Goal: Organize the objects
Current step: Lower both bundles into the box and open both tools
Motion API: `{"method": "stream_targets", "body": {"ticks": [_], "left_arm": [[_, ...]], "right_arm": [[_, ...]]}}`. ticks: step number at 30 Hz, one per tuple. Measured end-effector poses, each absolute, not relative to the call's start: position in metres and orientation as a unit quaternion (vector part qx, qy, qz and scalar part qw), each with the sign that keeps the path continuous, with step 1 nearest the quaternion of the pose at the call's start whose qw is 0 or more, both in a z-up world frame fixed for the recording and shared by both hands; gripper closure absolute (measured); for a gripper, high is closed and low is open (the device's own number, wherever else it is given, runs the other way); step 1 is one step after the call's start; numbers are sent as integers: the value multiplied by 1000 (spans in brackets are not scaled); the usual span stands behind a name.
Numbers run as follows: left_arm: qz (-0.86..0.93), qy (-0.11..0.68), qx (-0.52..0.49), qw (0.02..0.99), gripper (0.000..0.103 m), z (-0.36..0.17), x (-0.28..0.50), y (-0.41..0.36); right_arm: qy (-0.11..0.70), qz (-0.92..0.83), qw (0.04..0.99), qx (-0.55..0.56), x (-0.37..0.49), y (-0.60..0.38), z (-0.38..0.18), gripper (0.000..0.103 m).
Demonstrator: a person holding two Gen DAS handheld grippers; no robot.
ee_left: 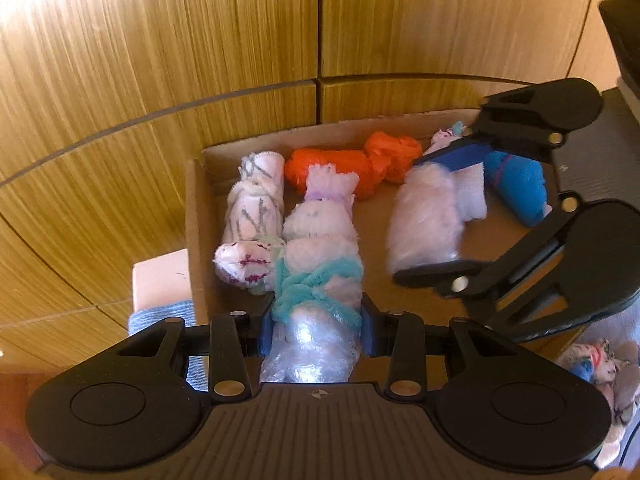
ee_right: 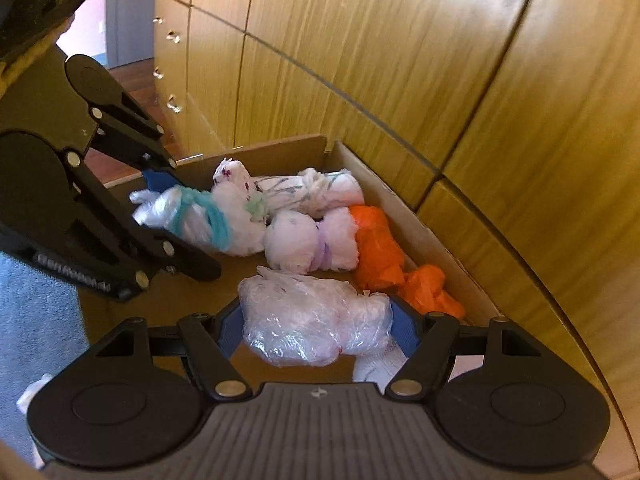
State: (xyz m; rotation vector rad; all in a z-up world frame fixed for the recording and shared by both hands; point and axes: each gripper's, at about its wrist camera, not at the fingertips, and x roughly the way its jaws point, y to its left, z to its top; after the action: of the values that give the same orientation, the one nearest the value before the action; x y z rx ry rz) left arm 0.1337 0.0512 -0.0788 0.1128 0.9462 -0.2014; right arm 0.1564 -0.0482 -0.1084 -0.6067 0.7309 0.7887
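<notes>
The left claw (ee_left: pixel 316 330) pinched a clear-wrapped bundle tied with teal yarn (ee_left: pixel 316 280), its blue pads pressed against both sides, over the near end of the cardboard box (ee_left: pixel 196 216). The right claw (ee_right: pixel 318 328) gripped a plastic-wrapped white roll (ee_right: pixel 312 324) between its pads, also over the box. Ahead of the left claw lay a patterned white roll (ee_left: pixel 256 200) and an orange bundle (ee_left: pixel 348 164); a blue roll (ee_left: pixel 516 184) sat beyond the right claw. Wooden cabinet doors (ee_left: pixel 200 40) stood behind the box.
</notes>
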Motion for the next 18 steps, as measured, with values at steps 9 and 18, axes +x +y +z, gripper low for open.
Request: {"method": "stream_targets", "body": {"ticks": [9, 18], "left_arm": [[-93, 451, 48, 886, 56, -83, 144, 57], [-80, 447, 49, 890, 48, -81, 138, 64]], "right_arm": [[359, 390, 795, -295, 170, -42, -122, 33], [365, 391, 792, -295, 168, -47, -120, 27]]}}
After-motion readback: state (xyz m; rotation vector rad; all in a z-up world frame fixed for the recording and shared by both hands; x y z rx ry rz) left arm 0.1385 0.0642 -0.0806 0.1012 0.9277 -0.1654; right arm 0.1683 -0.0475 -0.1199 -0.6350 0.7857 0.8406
